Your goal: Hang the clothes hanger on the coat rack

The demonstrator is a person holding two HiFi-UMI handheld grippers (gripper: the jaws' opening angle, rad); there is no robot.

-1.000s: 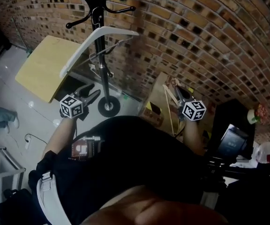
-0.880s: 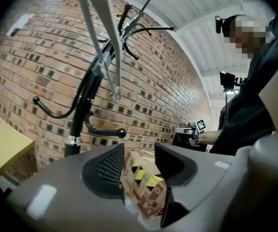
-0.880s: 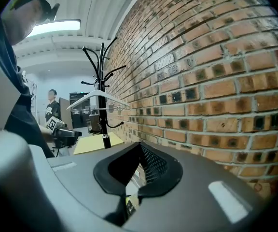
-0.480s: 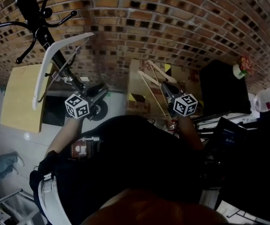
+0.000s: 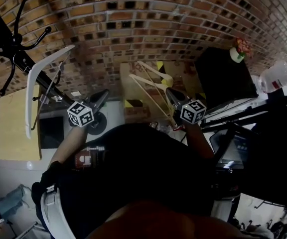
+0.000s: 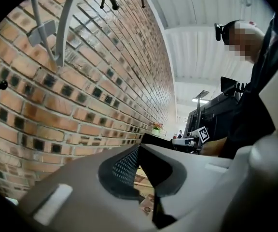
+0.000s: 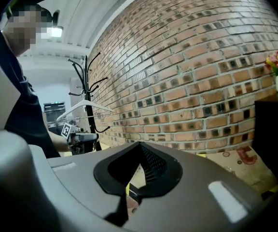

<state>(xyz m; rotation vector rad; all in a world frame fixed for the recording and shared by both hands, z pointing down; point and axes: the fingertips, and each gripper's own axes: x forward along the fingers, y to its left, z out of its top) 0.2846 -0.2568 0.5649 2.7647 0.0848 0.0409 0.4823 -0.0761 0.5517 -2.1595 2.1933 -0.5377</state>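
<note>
Hanger (image 5: pixel 30 98): one, white, hung on the one black rack (image 5: pixel 1 31).

Two grippers counted, neither touching the hanger. Left gripper (image 5: pixel 105 91) is held out from the person's waist, pointing at the brick wall (image 5: pixel 133 14), beside the rack's pole; its jaws have just closed together, nothing between them. Right gripper (image 5: pixel 168 90) is held out alongside, well apart from the left, jaws also together and empty. Wooden hangers (image 5: pixel 151 86) lie just ahead of it; their number cannot be made out.
</note>
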